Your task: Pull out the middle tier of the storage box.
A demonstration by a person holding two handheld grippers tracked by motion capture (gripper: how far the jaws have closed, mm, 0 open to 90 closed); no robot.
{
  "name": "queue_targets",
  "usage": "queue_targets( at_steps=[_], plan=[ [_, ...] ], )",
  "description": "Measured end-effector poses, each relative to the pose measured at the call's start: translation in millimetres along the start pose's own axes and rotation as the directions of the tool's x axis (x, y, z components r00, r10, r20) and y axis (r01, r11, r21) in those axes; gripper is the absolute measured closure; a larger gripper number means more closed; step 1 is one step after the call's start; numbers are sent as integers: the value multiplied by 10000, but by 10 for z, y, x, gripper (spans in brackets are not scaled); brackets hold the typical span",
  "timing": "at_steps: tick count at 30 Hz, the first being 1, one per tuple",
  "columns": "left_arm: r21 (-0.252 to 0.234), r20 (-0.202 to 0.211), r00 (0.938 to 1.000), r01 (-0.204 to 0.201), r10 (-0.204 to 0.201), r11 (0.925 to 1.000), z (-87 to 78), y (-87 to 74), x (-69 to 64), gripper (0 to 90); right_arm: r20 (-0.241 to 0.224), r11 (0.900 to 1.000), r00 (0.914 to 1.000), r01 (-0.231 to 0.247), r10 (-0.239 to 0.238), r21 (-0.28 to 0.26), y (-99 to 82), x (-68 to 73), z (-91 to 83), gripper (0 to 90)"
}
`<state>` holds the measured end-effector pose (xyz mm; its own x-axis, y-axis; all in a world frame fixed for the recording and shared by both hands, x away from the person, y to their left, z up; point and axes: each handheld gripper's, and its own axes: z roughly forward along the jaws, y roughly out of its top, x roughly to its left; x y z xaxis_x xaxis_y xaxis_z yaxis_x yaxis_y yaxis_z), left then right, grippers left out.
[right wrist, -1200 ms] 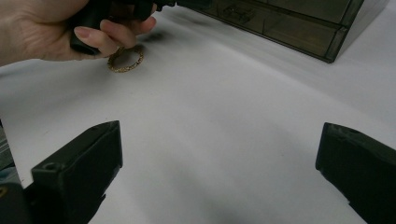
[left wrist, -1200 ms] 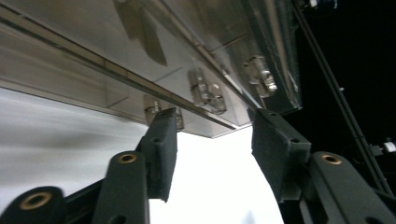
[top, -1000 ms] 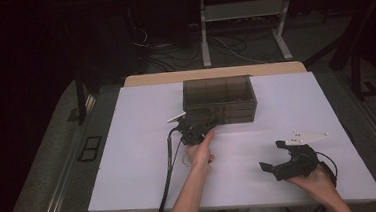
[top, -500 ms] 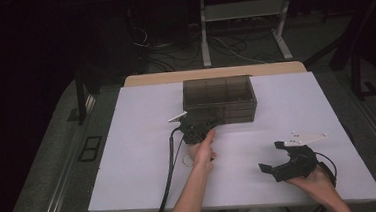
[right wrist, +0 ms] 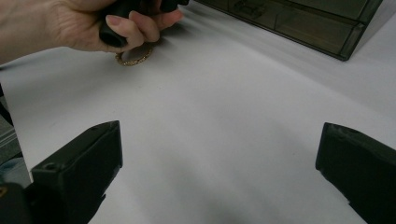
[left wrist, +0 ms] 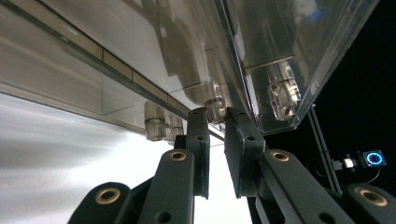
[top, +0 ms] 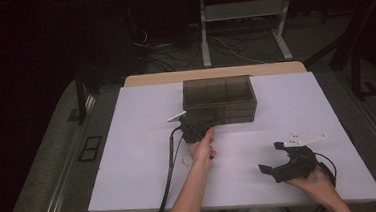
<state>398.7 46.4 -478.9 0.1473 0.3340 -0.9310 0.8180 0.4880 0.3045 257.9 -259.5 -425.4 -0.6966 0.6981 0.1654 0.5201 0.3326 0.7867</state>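
Observation:
A smoky clear drawer box (top: 218, 100) stands at the table's far middle. My left gripper (top: 197, 122) is pressed against its lower left front. In the left gripper view its jaws (left wrist: 217, 122) have just been closing, and a small clear drawer knob (left wrist: 214, 105) sits pinched between the pads. More clear knobs (left wrist: 154, 123) show along the same front. My right gripper (top: 269, 156) rests at the near right of the table, and its jaws (right wrist: 219, 158) stand wide apart with only bare table between them.
A thin gold ring (top: 186, 161) lies on the white table (top: 129, 155) beside the left hand (right wrist: 93, 23); the right gripper view has the ring (right wrist: 134, 56) under that hand's fingers. The left gripper's cable (top: 169, 172) trails to the near edge.
The left hand has edged slightly toward the box front. The right gripper has stayed where it was.

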Motion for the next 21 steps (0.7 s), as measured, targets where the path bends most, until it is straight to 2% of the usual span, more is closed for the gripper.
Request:
queue_targets(
  at_steps=[21],
  plan=[
    [-64, -87, 9995, 294, -295, 9995, -13, -27, -12, 814, -50, 10000, 10000, 40, -40, -15, 2, 3, 2, 0]
  ],
)
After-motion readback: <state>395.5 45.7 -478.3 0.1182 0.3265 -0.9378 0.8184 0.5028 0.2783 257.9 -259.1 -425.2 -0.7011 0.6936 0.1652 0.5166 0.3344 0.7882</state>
